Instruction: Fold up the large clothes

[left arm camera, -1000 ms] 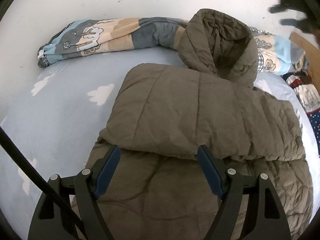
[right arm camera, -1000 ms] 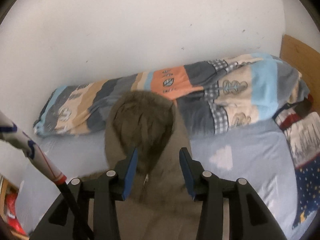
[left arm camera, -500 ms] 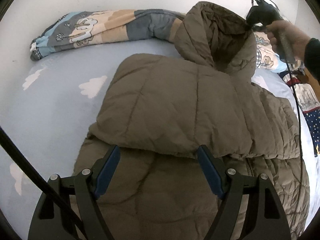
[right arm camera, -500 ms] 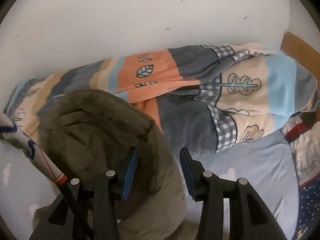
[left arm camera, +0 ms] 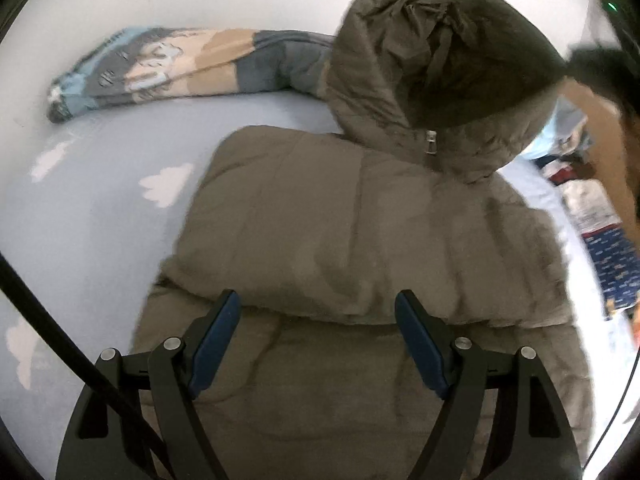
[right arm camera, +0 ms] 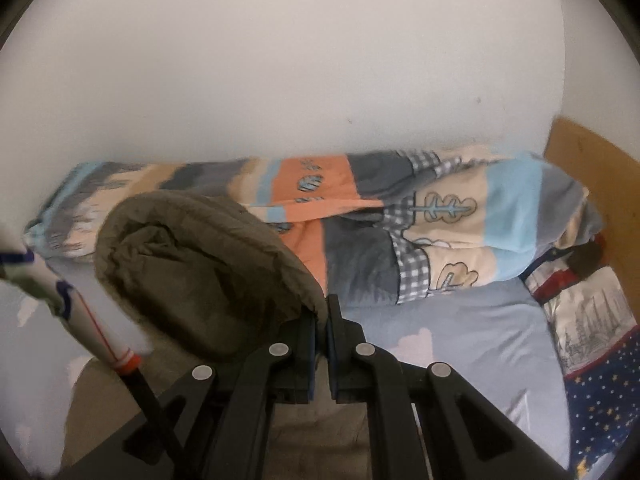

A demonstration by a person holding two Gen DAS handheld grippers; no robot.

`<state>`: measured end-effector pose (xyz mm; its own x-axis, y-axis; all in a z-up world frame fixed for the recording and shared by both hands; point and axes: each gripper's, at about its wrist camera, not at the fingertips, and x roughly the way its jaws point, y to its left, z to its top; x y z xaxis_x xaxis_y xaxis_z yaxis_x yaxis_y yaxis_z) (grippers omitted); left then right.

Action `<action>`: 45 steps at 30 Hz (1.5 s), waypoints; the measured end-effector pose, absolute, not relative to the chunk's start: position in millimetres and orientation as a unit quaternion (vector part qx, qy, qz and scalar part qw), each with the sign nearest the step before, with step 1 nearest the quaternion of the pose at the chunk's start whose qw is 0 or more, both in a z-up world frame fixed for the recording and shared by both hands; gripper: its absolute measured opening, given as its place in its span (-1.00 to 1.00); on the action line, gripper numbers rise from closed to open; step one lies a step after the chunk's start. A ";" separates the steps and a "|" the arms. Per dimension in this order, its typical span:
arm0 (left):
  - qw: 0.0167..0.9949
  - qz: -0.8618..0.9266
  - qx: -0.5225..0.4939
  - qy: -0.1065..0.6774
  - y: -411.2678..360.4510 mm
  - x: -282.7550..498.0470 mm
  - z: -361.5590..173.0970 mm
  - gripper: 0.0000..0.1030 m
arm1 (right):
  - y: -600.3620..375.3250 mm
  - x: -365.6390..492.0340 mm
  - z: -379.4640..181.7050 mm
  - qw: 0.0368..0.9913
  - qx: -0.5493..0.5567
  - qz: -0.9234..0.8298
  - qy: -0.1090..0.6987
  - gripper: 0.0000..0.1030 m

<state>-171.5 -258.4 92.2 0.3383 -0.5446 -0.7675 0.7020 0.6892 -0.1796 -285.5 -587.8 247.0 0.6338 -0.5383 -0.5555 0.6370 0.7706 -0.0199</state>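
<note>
Since a second ago right gripper (right arm camera: 320, 334) has clamped hood (right arm camera: 208, 276) rim | left gripper (left arm camera: 318, 340) spread, empty, over jacket (left arm camera: 360, 240) on bed (left arm camera: 100, 208) | puffy, light, slippery; grip seams.

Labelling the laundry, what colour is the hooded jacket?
Olive-brown, quilted jacket; clearest in the left wrist view.

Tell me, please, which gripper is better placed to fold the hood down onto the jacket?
The right gripper: it is shut on the rim of the hood, which stands raised. The left gripper is open and holds nothing, low over the folded jacket body.
</note>
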 end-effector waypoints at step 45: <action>0.788 -0.391 0.100 0.466 -320.0 -155.9 74.3 0.53 | -454.4 -408.3 154.3 0.875 0.037 -0.282 0.391 -0.71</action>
